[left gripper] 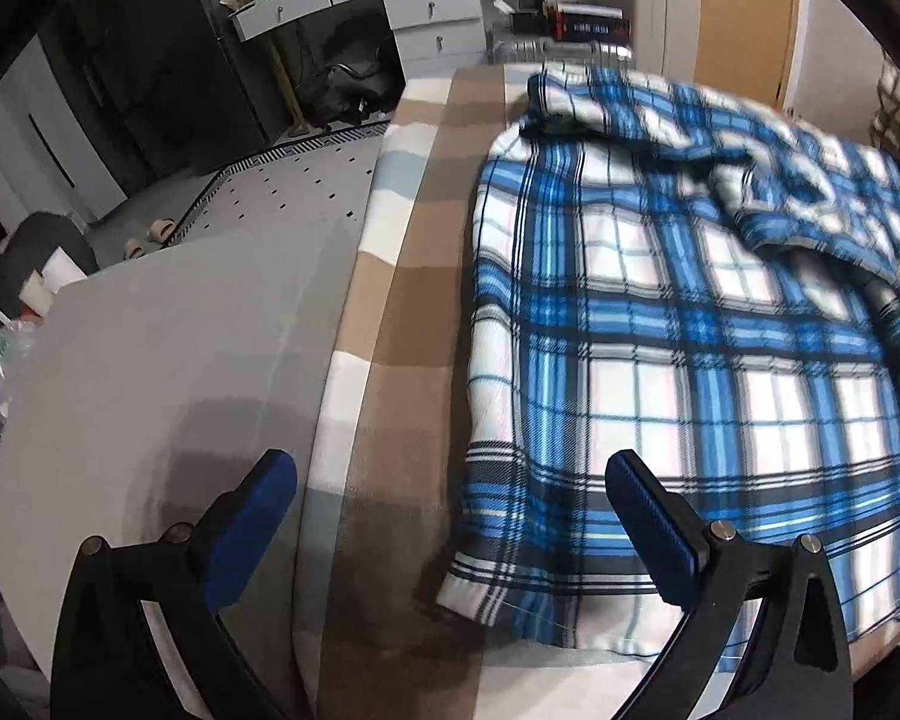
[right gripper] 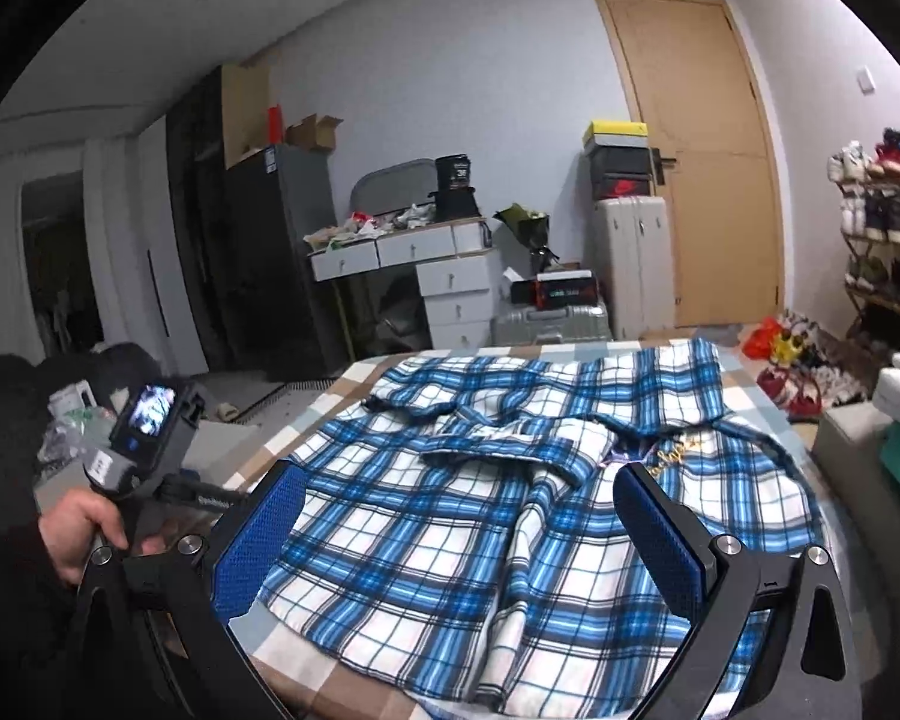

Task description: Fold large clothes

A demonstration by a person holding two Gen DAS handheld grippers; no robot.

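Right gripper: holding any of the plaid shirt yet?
No: the right gripper is open above the plaid shirt, which lies spread on the bed, with no cloth between its fingers.

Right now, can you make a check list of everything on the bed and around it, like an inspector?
Surface: bed with a tan, white and pale-blue checked cover.
Job's things: blue plaid garment lying spread on the bed, collar area rumpled, not folded up yet.
Clutter: nothing seen on the bed besides the garment.
Grippers: left gripper with jaws open over the garment's near left corner; right gripper with jaws open above the garment; neither holds cloth.
Cables: nothing seen.
Surroundings: white drawer desk piled with things, suitcases, wooden door, shoe rack, slippers on the floor.
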